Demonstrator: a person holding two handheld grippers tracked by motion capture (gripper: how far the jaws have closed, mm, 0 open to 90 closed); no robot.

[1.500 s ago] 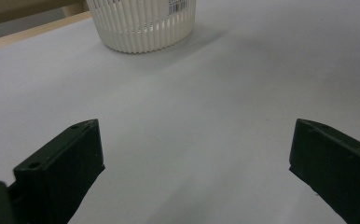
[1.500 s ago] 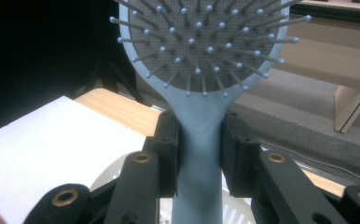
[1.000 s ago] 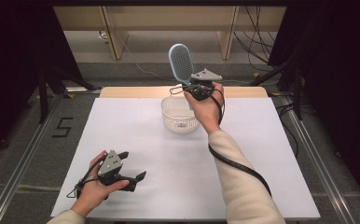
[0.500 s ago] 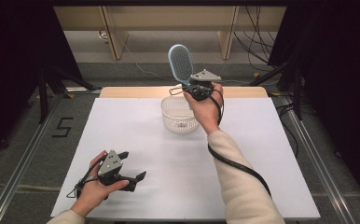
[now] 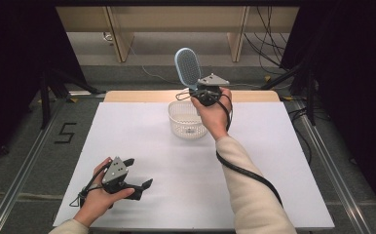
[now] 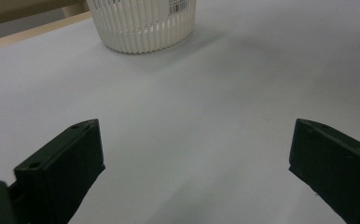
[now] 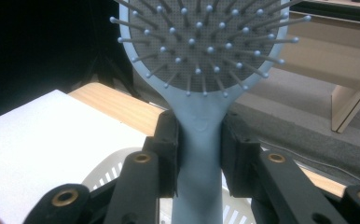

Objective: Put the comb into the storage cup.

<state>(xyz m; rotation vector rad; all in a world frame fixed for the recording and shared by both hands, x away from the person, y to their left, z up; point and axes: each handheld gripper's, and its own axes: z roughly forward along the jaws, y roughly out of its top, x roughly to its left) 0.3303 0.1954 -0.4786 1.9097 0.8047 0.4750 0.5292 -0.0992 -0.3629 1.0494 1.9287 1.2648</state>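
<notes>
Nothing has moved since the earlier frames: your right gripper (image 5: 198, 91) holds the same spot above the far side of the table, and your left gripper (image 5: 136, 176) rests at the near left as before.

Your right jaws are clenched on the handle of the blue hairbrush (image 5: 188, 67), which stands upright with its head up and its bristles toward the gripper's camera. In the right gripper view the pads press on the handle (image 7: 197, 154) just below the head. The white basket (image 5: 180, 123) sits directly beneath, toward the far middle of the white table sheet (image 5: 273, 161).

By the look of it, you are carrying the brush to the basket and have not yet put it in. The next move calls for lowering the handle end into the basket's mouth, keeping it centred so it clears the rim, then releasing.

Your left jaws stand released with nothing between them, well apart from the basket (image 6: 143, 23). Nothing stands between brush and basket; the light basket could tip if the brush leans on its wall.
</notes>
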